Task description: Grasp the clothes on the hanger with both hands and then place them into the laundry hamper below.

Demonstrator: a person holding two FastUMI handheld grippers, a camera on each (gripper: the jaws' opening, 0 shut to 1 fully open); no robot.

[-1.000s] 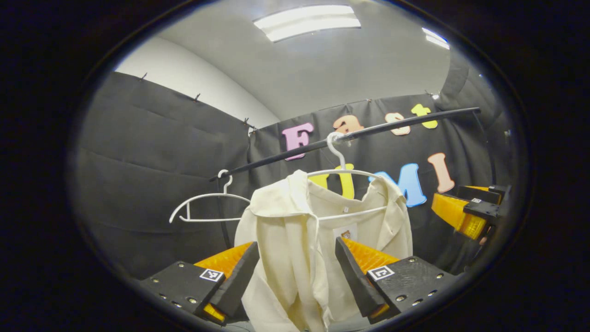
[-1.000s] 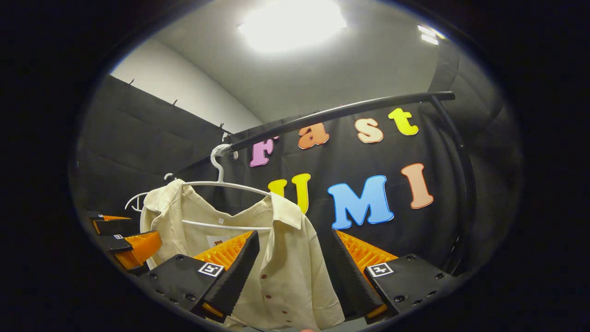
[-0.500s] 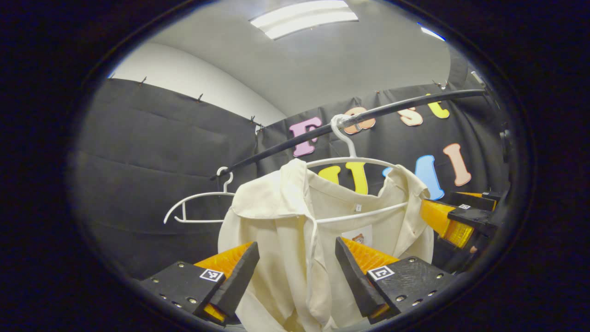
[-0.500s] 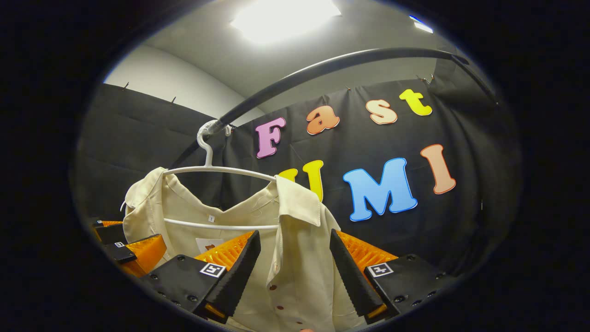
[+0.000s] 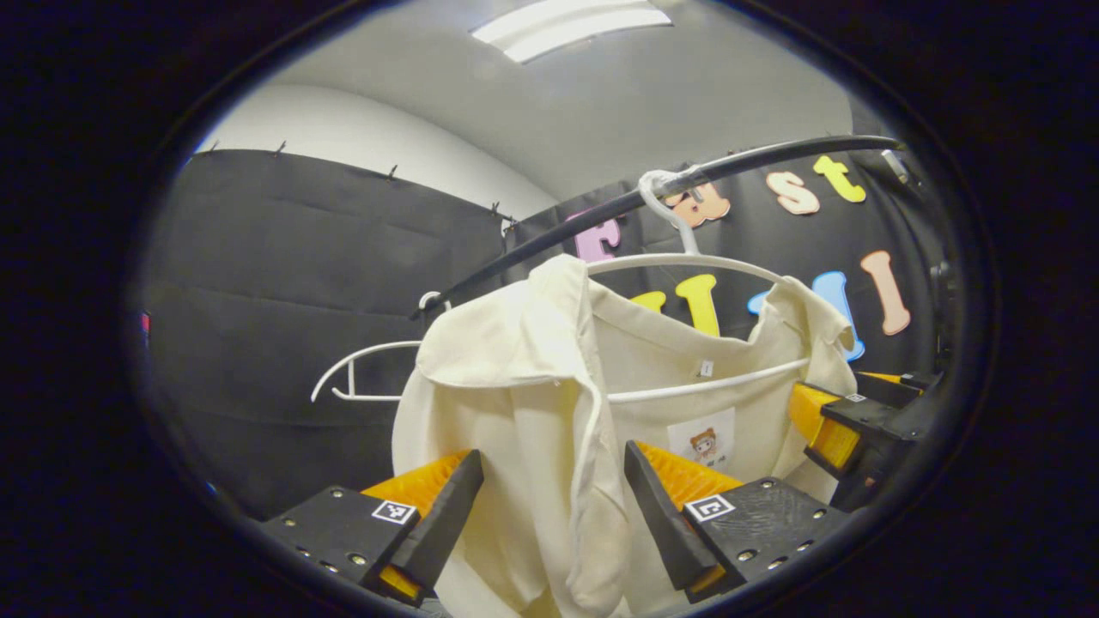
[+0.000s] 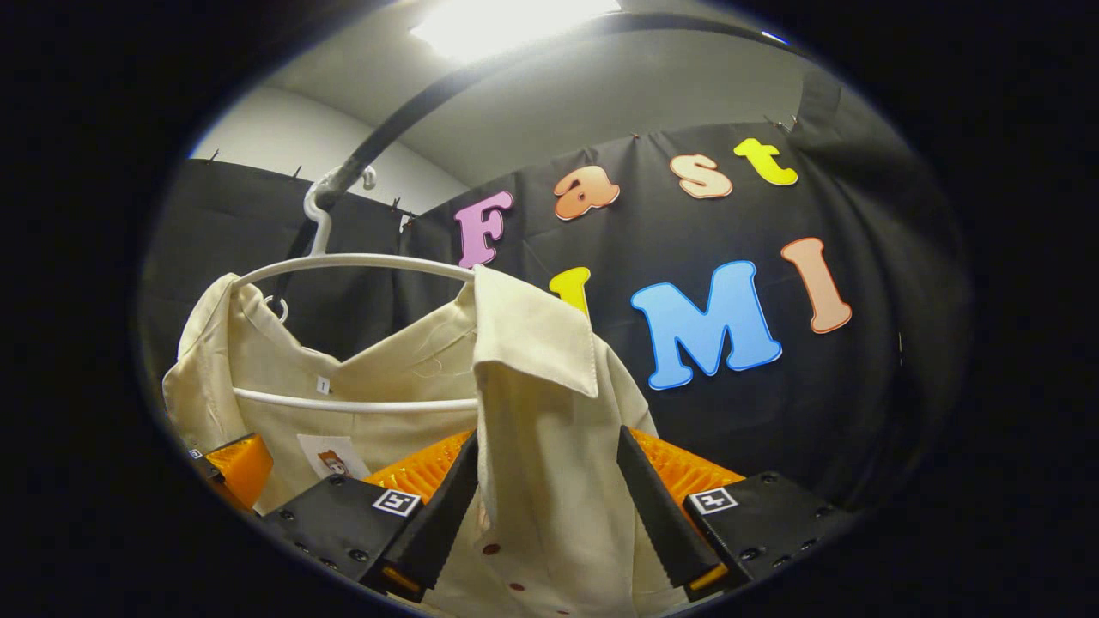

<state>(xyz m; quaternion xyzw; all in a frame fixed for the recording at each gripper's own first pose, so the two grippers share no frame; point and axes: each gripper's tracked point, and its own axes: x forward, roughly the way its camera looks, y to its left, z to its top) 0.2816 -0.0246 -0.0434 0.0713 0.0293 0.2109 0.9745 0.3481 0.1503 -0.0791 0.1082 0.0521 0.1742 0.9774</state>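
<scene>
A cream button shirt (image 5: pixel 515 378) hangs on a white hanger (image 5: pixel 687 257) hooked over a black rail (image 5: pixel 773 159). My left gripper (image 5: pixel 554 506) is open, and the shirt's front edge under one collar falls between its fingers. In the right gripper view the same shirt (image 6: pixel 532 403) hangs from the hanger (image 6: pixel 343 262), and my right gripper (image 6: pixel 548 506) is open around the other front panel, below the collar. Each gripper also appears in the other's view: the right gripper (image 5: pixel 846 421) at the shirt's far side, the left gripper (image 6: pixel 232 459) low on the left.
A bare white hanger (image 5: pixel 361 378) hangs farther along the rail, behind the shirt's left shoulder. Black cloth walls close the booth behind and to the side. A ceiling light (image 6: pixel 506 17) glares above the rail (image 6: pixel 412 94).
Both grippers have moved up and closer to the shirt. Its front panels now lie between the open fingers, and the collars loom larger in both views.
</scene>
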